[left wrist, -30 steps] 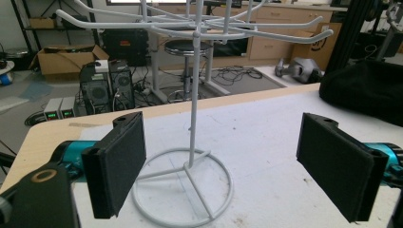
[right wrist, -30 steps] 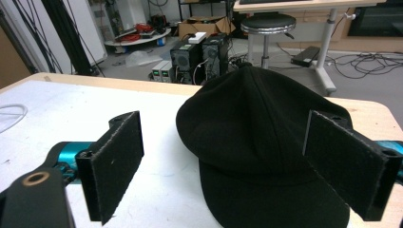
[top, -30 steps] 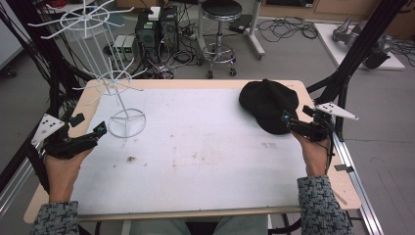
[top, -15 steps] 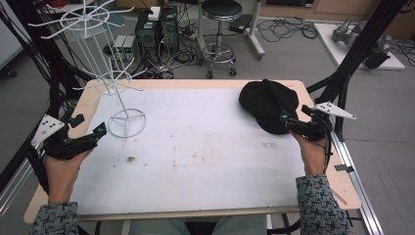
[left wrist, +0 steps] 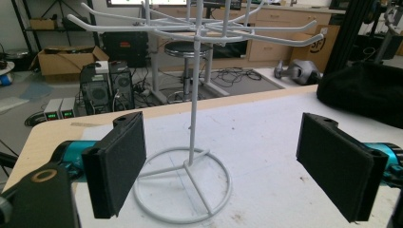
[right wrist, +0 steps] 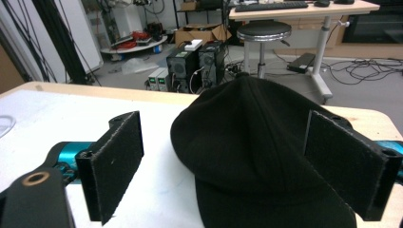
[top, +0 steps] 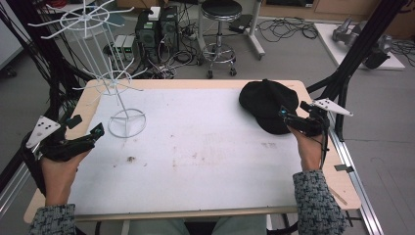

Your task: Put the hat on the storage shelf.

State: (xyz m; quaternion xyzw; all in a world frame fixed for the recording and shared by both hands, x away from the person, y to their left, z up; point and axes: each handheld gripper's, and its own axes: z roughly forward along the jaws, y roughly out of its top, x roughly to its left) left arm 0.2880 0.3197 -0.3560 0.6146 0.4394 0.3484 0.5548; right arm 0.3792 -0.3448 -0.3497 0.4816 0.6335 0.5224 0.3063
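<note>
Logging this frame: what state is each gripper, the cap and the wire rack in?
Left gripper: open, jaws wide apart, holding nothing, aimed at the rack's base.
Right gripper: open, jaws either side of the cap, not closed on it.
Black cap: lying on the table, ungripped.
White wire rack: upright, hooks bare.

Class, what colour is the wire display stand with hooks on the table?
White; the wire display stand shows best in the left gripper view.
</note>
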